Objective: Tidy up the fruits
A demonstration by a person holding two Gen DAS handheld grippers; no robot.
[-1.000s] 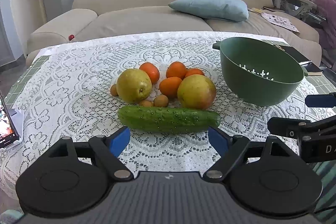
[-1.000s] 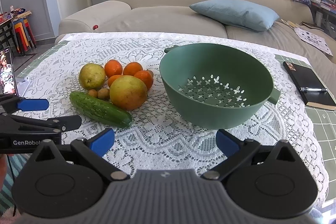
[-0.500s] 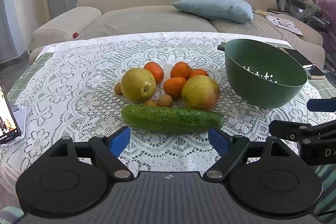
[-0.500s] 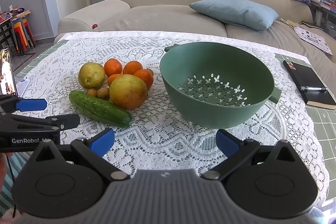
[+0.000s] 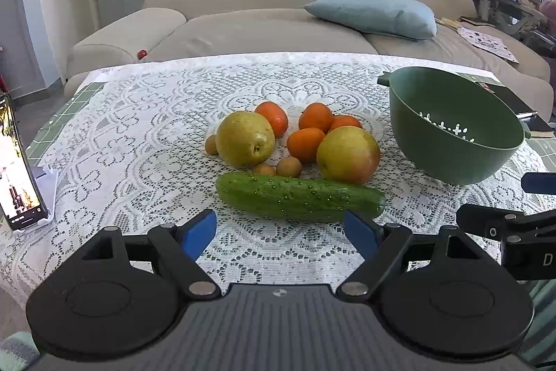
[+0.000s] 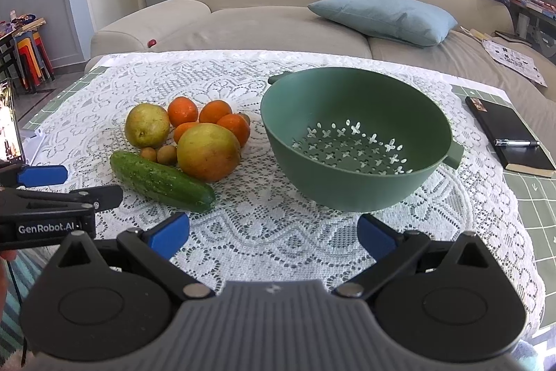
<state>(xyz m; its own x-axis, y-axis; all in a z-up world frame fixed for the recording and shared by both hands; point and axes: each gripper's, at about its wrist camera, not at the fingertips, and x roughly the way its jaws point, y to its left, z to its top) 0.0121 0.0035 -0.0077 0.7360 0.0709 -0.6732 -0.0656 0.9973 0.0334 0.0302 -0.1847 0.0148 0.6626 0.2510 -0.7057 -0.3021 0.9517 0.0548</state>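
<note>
A green cucumber [image 5: 300,201] lies crosswise on the lace cloth, just beyond my open left gripper [image 5: 280,231]. Behind it sit a yellow pear [image 5: 245,138], a yellow-red apple [image 5: 348,154], several oranges [image 5: 305,143] and small brown fruits [image 5: 289,166]. An empty green colander [image 6: 358,134] stands to the right of the pile. My right gripper [image 6: 272,234] is open, empty, low over the cloth in front of the colander. In the right wrist view the cucumber [image 6: 161,176] and apple [image 6: 207,151] lie to the left.
A phone on a stand [image 5: 17,169] leans at the table's left edge. A black notebook with a pen [image 6: 509,136] lies at the right. A beige sofa [image 5: 264,9] with cushions runs behind the table. The left gripper's side [image 6: 48,207] shows in the right wrist view.
The left gripper has drifted a little to the left, so the fruit and colander sit further right in its view. The right gripper has barely moved. Both stay open.
</note>
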